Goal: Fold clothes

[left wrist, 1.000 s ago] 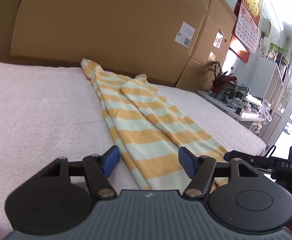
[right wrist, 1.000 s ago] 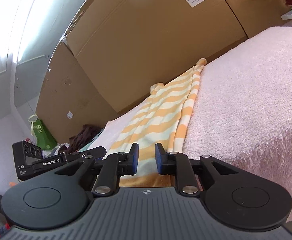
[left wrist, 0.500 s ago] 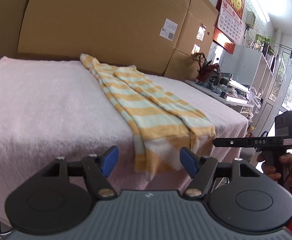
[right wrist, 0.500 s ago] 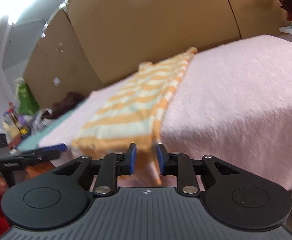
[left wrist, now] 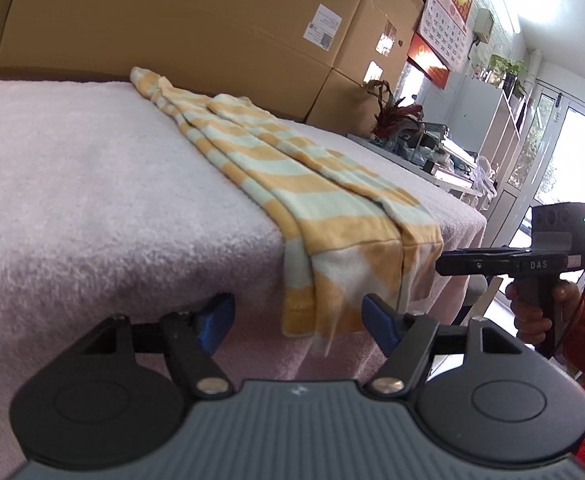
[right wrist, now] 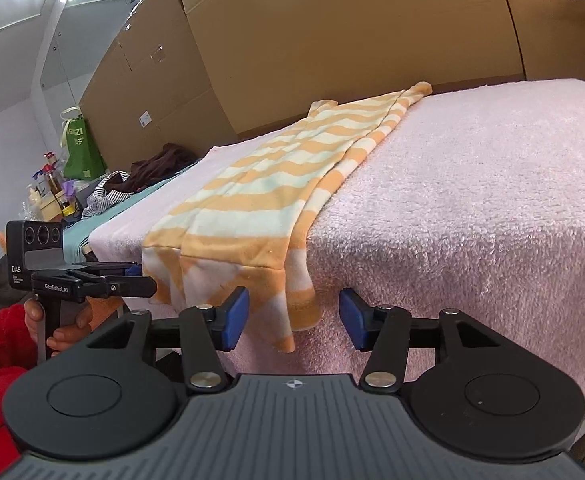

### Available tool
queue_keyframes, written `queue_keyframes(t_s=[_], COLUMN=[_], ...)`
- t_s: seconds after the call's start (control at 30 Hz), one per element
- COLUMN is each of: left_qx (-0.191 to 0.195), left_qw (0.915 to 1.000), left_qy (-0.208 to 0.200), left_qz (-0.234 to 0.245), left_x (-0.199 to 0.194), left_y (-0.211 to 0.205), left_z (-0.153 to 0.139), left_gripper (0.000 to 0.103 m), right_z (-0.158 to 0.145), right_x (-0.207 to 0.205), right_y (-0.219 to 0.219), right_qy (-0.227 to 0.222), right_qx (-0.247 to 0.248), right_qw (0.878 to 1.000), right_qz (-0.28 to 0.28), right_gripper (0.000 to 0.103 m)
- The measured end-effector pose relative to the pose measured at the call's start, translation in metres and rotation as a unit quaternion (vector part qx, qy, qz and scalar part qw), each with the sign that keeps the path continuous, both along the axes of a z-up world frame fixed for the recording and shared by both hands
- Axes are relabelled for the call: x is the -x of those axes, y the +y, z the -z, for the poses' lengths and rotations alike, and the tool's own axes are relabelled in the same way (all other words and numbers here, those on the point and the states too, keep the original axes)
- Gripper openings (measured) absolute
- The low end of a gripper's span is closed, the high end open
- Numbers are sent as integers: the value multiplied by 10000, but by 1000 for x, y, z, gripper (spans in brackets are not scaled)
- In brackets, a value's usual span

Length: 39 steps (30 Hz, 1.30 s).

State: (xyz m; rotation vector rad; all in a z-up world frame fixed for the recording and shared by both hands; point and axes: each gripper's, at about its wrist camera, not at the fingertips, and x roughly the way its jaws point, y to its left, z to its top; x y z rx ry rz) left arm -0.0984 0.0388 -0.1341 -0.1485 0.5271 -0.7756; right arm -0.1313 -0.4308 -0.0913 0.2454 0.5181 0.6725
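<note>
Our striped garment (left wrist: pixel 276 168) lies lengthwise on the pink blanket (left wrist: pixel 72 184), its hem hanging over the near edge. Our right gripper (right wrist: pixel 294 320), jaws just widened, and left gripper (left wrist: pixel 298 320) both hang empty before it.

Striped garment (left wrist: pixel 276 176), yellow-orange and pale mint bands, soft knit. Folded lengthwise into a long narrow strip, lying flat, its far end bunched. Near hem droops over the edge, hanging straight ahead of the left jaws and ahead of the right jaws, nearer their left pad, clamped by neither.
</note>
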Motion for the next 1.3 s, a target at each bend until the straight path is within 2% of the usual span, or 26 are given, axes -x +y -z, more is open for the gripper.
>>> queue_keyframes(t_s=[0.2, 0.33, 0.37, 0.47, 0.5, 0.53, 0.57, 0.67, 0.83, 1.03, 1.23, 1.3], left_qx=[146, 261, 365, 633, 616, 601, 602, 742, 943, 1500, 1660, 1635], left_qw=[9991, 9980, 9975, 9957, 9961, 9964, 9965, 9958, 9936, 9870, 9855, 9859], left_qy=[110, 164, 242, 377, 285, 199, 145, 88, 79, 145, 248, 331], left_qz=[384, 560, 561, 560, 561, 559, 553, 538, 615, 557, 251, 125], left_x=[-11, -16, -18, -15, -9, -3, 1, 5, 5, -11, -52, -68], left_y=[-8, -10, -8, -6, -7, -8, -8, -5, 0, 6, 3, 1], left_z=[-2, -2, -2, 0, -1, -3, -6, -18, -41, -59, -71, -74], left_gripper=[71, 42, 31, 13, 11, 11, 10, 9, 9, 9, 9, 9], right_z=[7, 10, 11, 16, 16, 17, 16, 11, -6, -33, -45, -44], right_x=[-15, -18, -20, -21, -19, -17, -15, -12, -13, -28, -70, -84], right_y=[-3, -5, -7, -12, -14, -15, -16, -16, -19, -32, -32, -31], right_qy=[97, -31, -8, 176, 217, 251, 282, 358, 451, 341, 456, 520], right_qx=[-329, -511, -589, -797, -852, -917, -973, -1089, -1345, -2003, -2497, -2521], right_qw=[9963, 9935, 9928, 9906, 9897, 9885, 9874, 9850, 9784, 9660, 9588, 9594], right_qz=[-791, -1015, -1045, -1095, -1128, -1174, -1212, -1286, -1501, -1601, -1278, -1155], right_gripper=[54, 52, 52, 45, 39, 29, 23, 16, 15, 15, 15, 15])
